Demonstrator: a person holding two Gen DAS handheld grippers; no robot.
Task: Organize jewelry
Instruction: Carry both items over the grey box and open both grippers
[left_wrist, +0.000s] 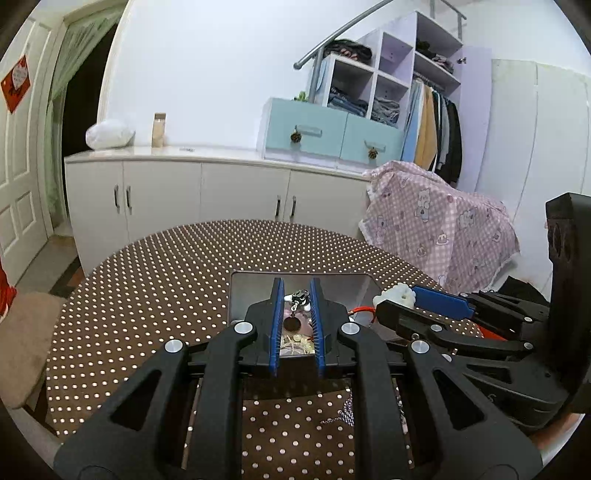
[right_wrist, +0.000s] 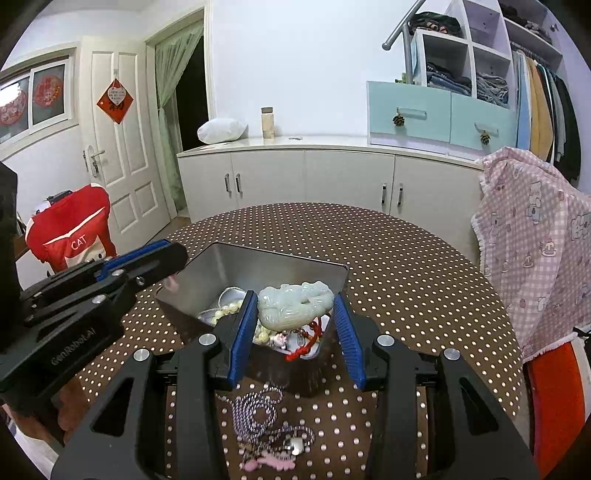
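Observation:
In the left wrist view my left gripper (left_wrist: 296, 286) is shut on a small silver charm (left_wrist: 298, 296). A dark round pendant (left_wrist: 291, 324) dangles from the charm over the open metal tin (left_wrist: 255, 288). In the right wrist view my right gripper (right_wrist: 294, 295) is shut on a pale green carved jade pendant (right_wrist: 291, 304), whose red cord (right_wrist: 306, 343) hangs into the tin (right_wrist: 236, 266). The tin holds pearl beads (right_wrist: 225, 312) and other pieces. The left gripper (right_wrist: 177, 253) hovers at the tin's left rim, and the right gripper (left_wrist: 384, 301) shows beside the tin.
A black-and-white beaded chain (right_wrist: 258, 410) with a silver bead and a pink charm (right_wrist: 269, 461) lies on the polka-dot tablecloth (right_wrist: 406, 266) in front of the tin. A pink checked cloth (right_wrist: 535, 240) covers a chair at right. White cabinets (right_wrist: 314, 173) stand behind the table.

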